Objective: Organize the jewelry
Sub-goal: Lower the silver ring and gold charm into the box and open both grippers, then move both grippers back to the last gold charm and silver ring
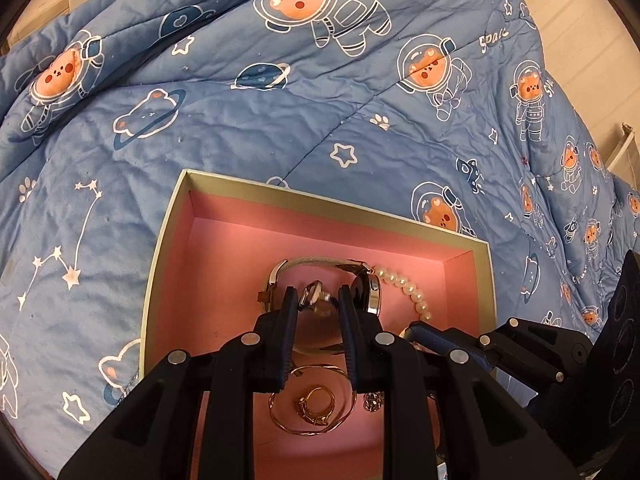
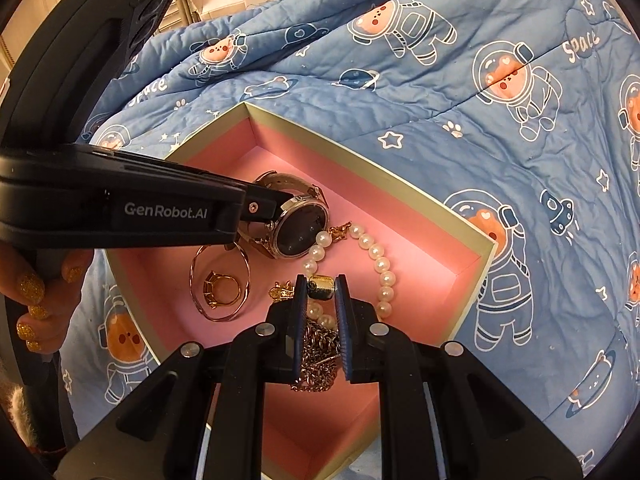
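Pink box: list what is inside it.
Inside the pink box: a watch, pearl bracelet, gold ring within a thin wire bangle, and gold chain. The grippers hide part of the floor.

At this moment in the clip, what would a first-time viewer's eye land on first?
The open pink-lined box sitting on the blue astronaut-bear quilt, with a watch, pearl bracelet, gold ring and thin bangle inside. Both grippers reach into it: the right gripper pinches a small gold-and-dark cylindrical piece above a chain, while the left gripper grips a small silvery piece near the watch.
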`<state>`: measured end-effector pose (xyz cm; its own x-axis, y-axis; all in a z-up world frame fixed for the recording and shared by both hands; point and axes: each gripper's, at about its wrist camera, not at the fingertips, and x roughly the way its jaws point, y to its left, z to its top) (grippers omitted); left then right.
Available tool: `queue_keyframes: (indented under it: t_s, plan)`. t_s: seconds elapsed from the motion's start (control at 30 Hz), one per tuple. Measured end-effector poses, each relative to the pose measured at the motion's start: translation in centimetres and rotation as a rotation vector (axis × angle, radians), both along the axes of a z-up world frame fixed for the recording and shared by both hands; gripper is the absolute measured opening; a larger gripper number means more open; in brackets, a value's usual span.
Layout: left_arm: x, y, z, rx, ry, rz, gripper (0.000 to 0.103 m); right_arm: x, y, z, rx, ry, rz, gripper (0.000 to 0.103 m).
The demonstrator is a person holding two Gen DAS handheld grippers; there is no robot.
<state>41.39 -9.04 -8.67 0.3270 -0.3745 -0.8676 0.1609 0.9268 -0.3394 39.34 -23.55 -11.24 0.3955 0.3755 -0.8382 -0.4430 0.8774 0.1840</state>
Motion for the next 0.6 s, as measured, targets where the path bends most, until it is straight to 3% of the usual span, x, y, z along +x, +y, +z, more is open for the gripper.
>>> queue_keyframes:
  t_s: [0.13,0.2,0.27,0.33,0.53,0.6]
  plan:
    - [-0.2,0.1,0.5,0.005,-0.014,-0.003,0.021,-0.2,-0.1,-0.1,0.000,-0.006,0.004,0.015]
    - [-0.4,0.2,0.8,0.015,-0.024,-0.003,0.028,-0.3,-0.2,0.0,0.008,-0.009,0.008,0.018]
    - [-0.7,0.4,1.3,0.019,-0.040,-0.004,0.033,-0.6,-0.2,0.3,0.017,-0.025,0.011,0.040]
    - [-0.9,0.8,1.8,0.015,-0.054,-0.003,0.039,-1.0,-0.3,0.7,0.026,-0.050,0.008,0.048]
    - [-3.0,1.6,3.8,0.001,-0.129,-0.009,0.052,-2.5,-1.0,2.2,0.057,-0.094,-0.014,0.048]
    - [-4.5,1.7,4.7,0.014,-0.191,-0.019,0.066,-3.7,-1.4,2.8,0.069,-0.119,-0.022,0.048]
